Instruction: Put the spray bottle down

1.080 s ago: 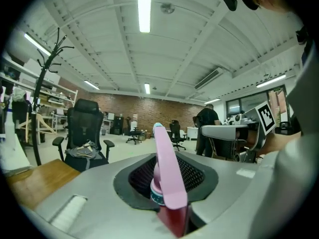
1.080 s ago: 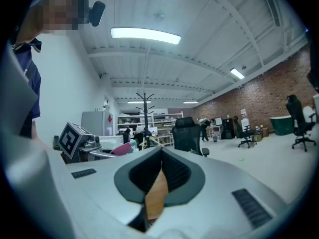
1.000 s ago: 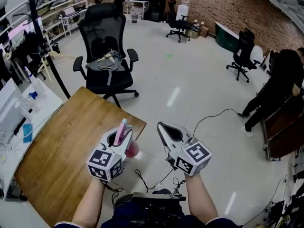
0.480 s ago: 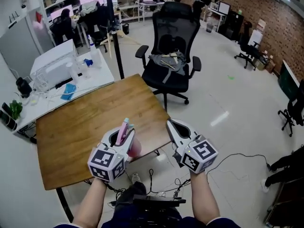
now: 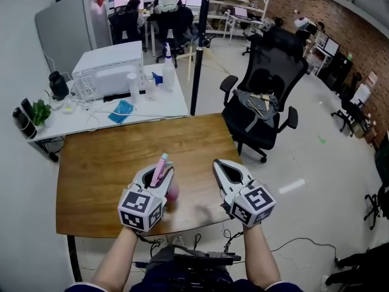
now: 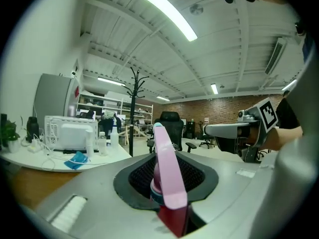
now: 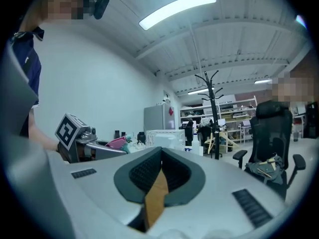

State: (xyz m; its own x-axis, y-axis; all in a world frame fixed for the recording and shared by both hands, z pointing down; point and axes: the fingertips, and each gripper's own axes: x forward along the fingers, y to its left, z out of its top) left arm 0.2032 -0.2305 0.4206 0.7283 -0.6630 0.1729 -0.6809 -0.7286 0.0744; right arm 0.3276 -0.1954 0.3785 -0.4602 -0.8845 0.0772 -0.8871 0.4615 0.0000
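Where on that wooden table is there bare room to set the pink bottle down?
Nearly the whole wooden table is bare: the wide stretch between its left edge and the left claw holding the spray bottle, and the far strip beside the white desk. That desk is crowded: white appliance, bottles, blue cloth.

My left gripper (image 5: 157, 174) and right gripper (image 5: 222, 168) are pale grey shells with dark mesh-lined jaws. Each bears a marker cube (image 5: 141, 208) of black-and-white squares. Black cables (image 5: 148, 238) hang beneath; my clothing (image 5: 188, 275) is dark navy.
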